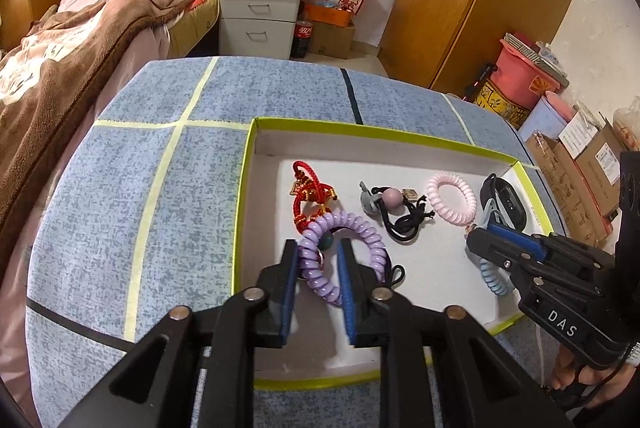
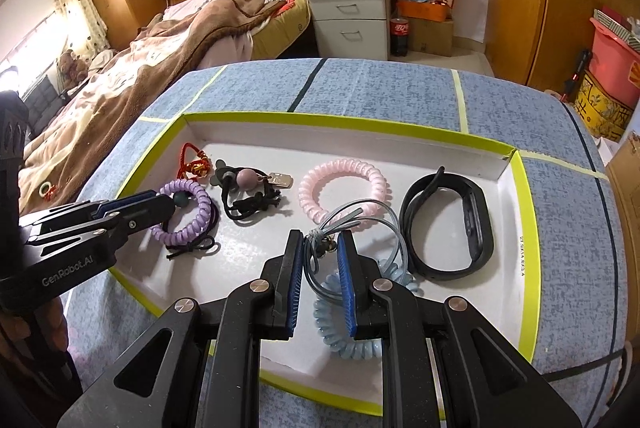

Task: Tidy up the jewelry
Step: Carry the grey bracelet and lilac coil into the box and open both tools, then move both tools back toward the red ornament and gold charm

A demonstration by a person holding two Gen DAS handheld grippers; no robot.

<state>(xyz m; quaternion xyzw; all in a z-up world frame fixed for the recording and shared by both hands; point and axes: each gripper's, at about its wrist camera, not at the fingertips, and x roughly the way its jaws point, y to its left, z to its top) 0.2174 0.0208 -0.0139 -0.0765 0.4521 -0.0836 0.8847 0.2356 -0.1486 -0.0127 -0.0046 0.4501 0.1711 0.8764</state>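
Left wrist view: my left gripper [image 1: 318, 248] jaws straddle the purple coil band [image 1: 340, 252] in the tray [image 1: 240, 187], not yet clenched. Right gripper [image 2: 318, 248] jaws, also parted, bracket the blue coil band [image 2: 352, 340]. Step: paired pickup. Next: clench both squarely, then lift.

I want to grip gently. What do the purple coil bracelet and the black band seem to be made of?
The purple coil bracelet looks like glossy, springy plastic: smooth spiral turns with bright highlights. The black band looks like matte rubber or silicone: a dull, seamless, curved strap. Both are guesses from the surface.
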